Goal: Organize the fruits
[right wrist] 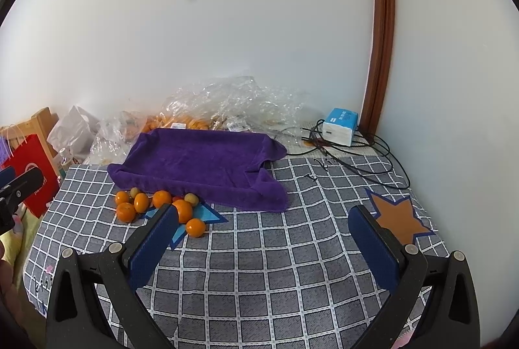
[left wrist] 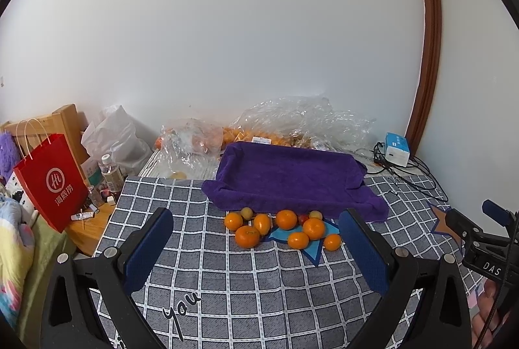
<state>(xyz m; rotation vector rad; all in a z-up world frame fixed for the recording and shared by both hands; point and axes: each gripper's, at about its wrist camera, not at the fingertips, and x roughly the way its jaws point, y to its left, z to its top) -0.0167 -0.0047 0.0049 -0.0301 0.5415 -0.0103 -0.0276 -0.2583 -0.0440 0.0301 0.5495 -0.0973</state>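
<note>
On a grey checked bedspread (left wrist: 246, 277) by a white wall, a cluster of oranges (left wrist: 282, 229) lies touching a purple towel's (left wrist: 292, 177) front edge. Left gripper (left wrist: 256, 251), fingers apart, hovers just before them; right gripper (right wrist: 262, 246), also spread and empty, hangs to their right.

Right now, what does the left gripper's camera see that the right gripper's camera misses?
Only the left wrist view shows the plastic bottle and the whole red paper bag. Only the right wrist view shows the whole orange star on the checked cloth. Both share the purple towel, the heap of oranges before it, and the blue tissue pack. Left gripper and right gripper are open.
</note>
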